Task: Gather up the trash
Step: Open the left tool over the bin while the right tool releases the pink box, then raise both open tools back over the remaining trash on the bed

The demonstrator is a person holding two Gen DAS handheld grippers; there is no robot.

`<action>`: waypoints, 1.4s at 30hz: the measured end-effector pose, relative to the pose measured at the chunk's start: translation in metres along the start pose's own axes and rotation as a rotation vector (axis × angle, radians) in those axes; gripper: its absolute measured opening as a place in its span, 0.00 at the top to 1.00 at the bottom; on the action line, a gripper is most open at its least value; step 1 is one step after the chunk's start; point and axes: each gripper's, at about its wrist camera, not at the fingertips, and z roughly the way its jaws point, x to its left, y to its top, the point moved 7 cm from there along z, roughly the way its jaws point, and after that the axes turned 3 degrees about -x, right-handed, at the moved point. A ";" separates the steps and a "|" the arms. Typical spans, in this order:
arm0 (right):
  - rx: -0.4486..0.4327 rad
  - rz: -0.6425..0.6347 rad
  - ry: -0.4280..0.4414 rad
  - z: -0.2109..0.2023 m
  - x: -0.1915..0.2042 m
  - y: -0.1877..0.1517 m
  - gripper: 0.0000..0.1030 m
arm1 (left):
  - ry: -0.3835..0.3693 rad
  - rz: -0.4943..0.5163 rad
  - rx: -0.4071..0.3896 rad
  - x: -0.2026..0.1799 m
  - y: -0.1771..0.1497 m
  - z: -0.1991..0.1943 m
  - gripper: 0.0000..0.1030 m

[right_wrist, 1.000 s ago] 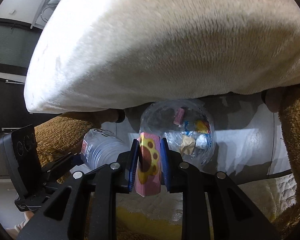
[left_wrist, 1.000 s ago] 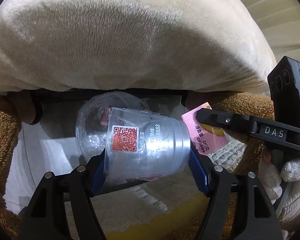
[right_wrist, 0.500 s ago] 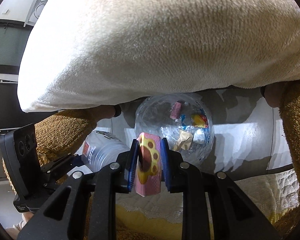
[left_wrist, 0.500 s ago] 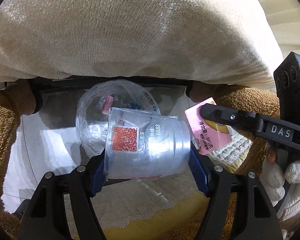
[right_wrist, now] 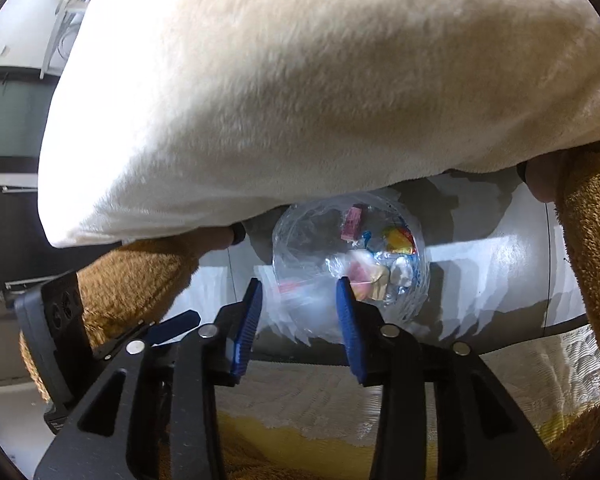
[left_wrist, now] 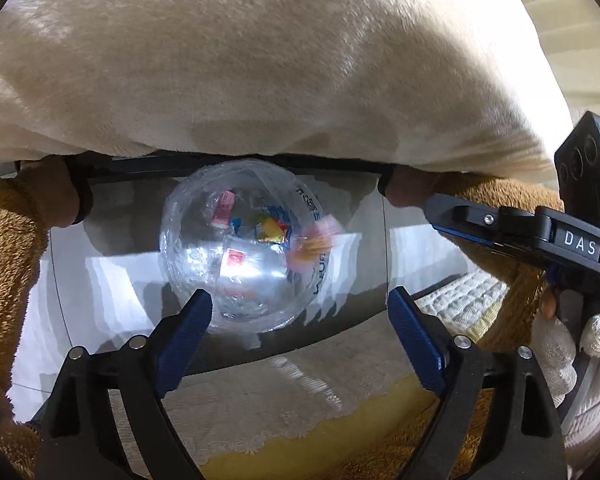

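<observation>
A clear plastic trash bag [left_wrist: 204,240] [right_wrist: 404,300] hangs open below both grippers, with several coloured wrappers inside. The clear bottle with the red label [left_wrist: 236,258] [right_wrist: 288,288] lies loose in the bag. A pink packet [left_wrist: 316,240] [right_wrist: 358,272] shows blurred at the bag's mouth. My left gripper [left_wrist: 298,296] stands wide above the bag, its jaws opening with nothing between the pads. My right gripper [right_wrist: 299,284] has its jaws opening too, and nothing is held between them. Its fingers [left_wrist: 472,220] reach in from the right in the left wrist view.
A big cream plush body [left_wrist: 260,60] [right_wrist: 300,80] overhangs the bag, with brown plush limbs [left_wrist: 8,260] [right_wrist: 588,260] on either side. A white lace cloth with a yellow edge [left_wrist: 280,400] lies below the grippers. A white-gloved hand [left_wrist: 572,344] holds the right gripper.
The left gripper let go of the bottle, which dropped into the bag. The right gripper spread its jaws and released the pink packet toward the bag.
</observation>
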 end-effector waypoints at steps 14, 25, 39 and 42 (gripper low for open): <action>-0.098 -0.103 0.045 -0.029 0.022 -0.002 0.61 | -0.041 0.053 -0.149 -0.015 0.006 -0.034 0.15; -0.341 -0.248 0.096 -0.086 0.047 -0.010 0.61 | -0.094 0.141 -0.439 -0.034 0.006 -0.104 0.15; -0.621 -0.449 0.082 -0.165 0.066 -0.017 0.61 | -0.078 0.315 -0.719 -0.062 -0.006 -0.171 0.15; -0.630 -0.450 0.080 -0.169 0.065 -0.006 0.56 | -0.071 0.326 -0.728 -0.064 -0.001 -0.176 0.15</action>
